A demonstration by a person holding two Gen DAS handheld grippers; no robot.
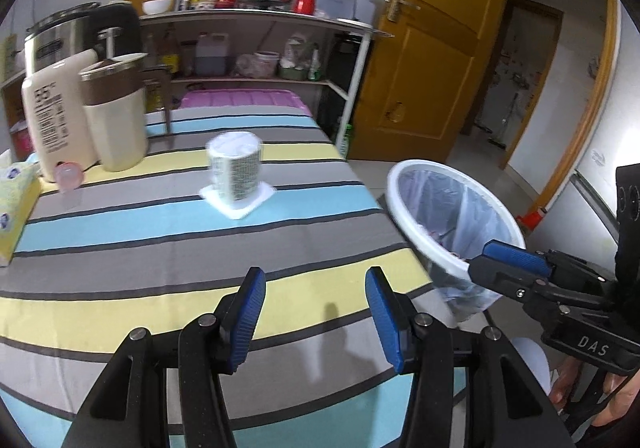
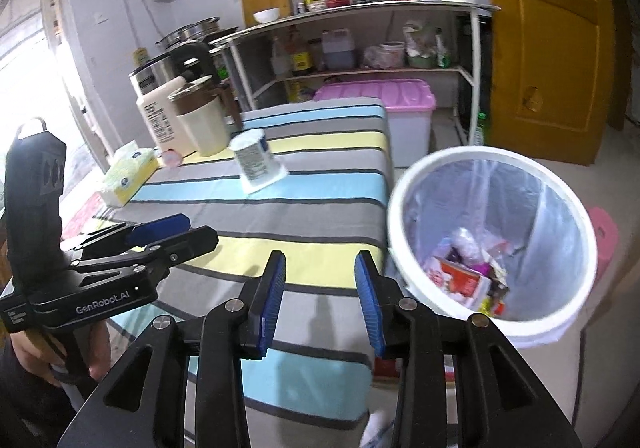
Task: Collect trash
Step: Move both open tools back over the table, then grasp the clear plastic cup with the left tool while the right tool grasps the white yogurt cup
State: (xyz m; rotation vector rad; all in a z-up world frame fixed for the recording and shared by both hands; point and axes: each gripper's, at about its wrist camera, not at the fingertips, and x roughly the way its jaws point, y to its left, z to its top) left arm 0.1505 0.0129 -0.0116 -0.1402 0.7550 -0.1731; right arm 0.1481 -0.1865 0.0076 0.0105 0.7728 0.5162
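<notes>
An upside-down white tub [image 1: 236,168] [image 2: 254,158] with fine print on its side stands on a white square piece in the middle of the striped tablecloth [image 1: 120,216] [image 2: 320,216]. My left gripper [image 1: 316,276] hangs open over the near part of the table, with nothing between its blue pads. My right gripper [image 2: 320,260] is open and empty too, over the table's right edge. Just right of the table stands a white bin [image 1: 408,224] [image 2: 480,152] lined with a clear bag, with wrappers and a red packet [image 2: 460,276] at its bottom. Each gripper shows in the other's view [image 1: 480,260] [image 2: 200,230].
At the table's far left stand a cream bottle [image 1: 44,116], a cream jug with a brown lid [image 1: 116,116], a pink cap [image 1: 70,174] and a tissue box [image 2: 128,176]. A shelf [image 1: 260,16] of kitchenware, a pink-lidded crate [image 2: 400,96] and a yellow door [image 1: 432,60] lie beyond.
</notes>
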